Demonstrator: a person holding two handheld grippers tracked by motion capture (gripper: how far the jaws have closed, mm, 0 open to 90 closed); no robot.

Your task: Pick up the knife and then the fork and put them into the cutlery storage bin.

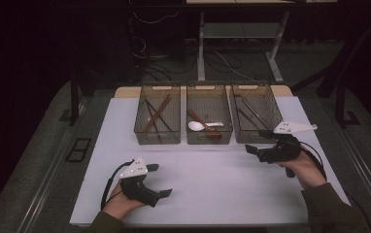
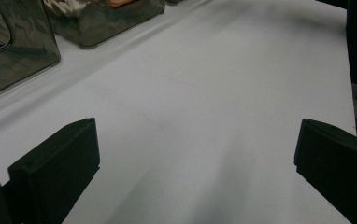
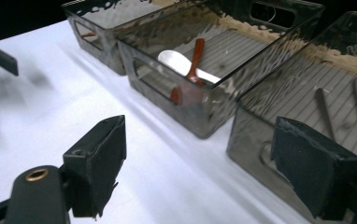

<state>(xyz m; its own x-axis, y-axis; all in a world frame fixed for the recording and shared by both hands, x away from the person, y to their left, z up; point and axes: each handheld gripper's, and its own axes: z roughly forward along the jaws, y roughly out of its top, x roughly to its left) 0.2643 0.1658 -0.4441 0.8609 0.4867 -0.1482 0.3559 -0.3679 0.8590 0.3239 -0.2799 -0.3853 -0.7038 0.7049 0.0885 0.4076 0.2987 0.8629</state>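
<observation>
The right tool [image 1: 257,143] is wide open and holds nothing; it hovers near the surface's [image 1: 212,184] right edge, just in front of the right bin [image 1: 254,112], its jaws pointing left. The left tool [image 1: 158,180], also wide open and empty, sits near the front edge, well apart from the bins. The nearest things, dark utensils [image 3: 324,109] in the right bin, lie beyond the right tool toward the far edge, long axes running front to back, so the right hand seems better placed. What kind they are is hard to tell. The middle bin [image 1: 209,119] holds a white spoon [image 1: 196,126] and a red one [image 1: 203,123]; the left bin [image 1: 158,120] holds chopsticks [image 1: 155,114].
</observation>
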